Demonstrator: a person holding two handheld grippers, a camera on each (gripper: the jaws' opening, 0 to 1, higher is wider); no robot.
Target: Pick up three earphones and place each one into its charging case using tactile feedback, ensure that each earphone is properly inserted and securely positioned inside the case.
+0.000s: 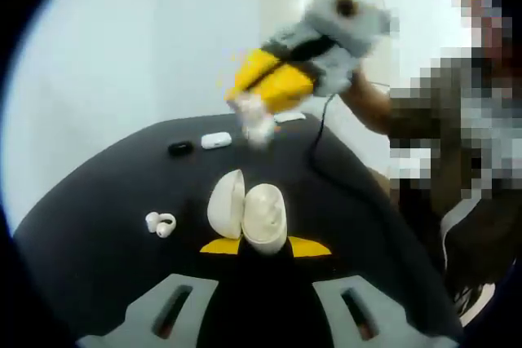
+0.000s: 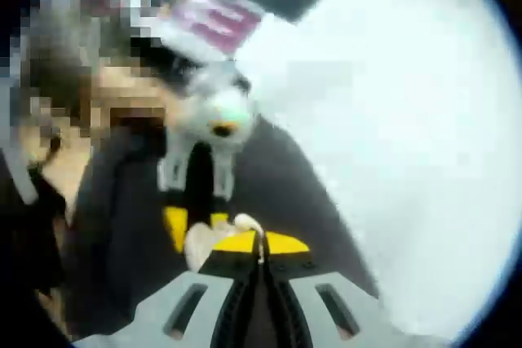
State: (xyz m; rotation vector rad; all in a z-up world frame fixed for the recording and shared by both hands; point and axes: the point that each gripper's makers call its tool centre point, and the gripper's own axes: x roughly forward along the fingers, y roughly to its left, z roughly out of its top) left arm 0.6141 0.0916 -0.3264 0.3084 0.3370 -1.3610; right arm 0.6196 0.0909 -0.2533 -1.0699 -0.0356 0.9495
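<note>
My left gripper (image 1: 265, 246) is shut on an open white charging case (image 1: 246, 213), which stands between its yellow fingertips above the black table (image 1: 90, 209). My right gripper (image 1: 258, 118) hangs in the air above and behind the case, blurred, with a small white earphone (image 1: 259, 126) at its tips. In the right gripper view my right gripper (image 2: 261, 244) has its jaws together on a thin white sliver. Just beyond it, the left gripper (image 2: 196, 230) holds the case (image 2: 201, 248). Another white earphone (image 1: 161, 223) lies on the table left of the case.
At the table's far side lie a small black item (image 1: 179, 148), a closed white case (image 1: 216, 140) and another white piece (image 1: 290, 117). A black cable (image 1: 322, 152) trails across the table's right side. A person's arm (image 1: 367, 103) is at the right.
</note>
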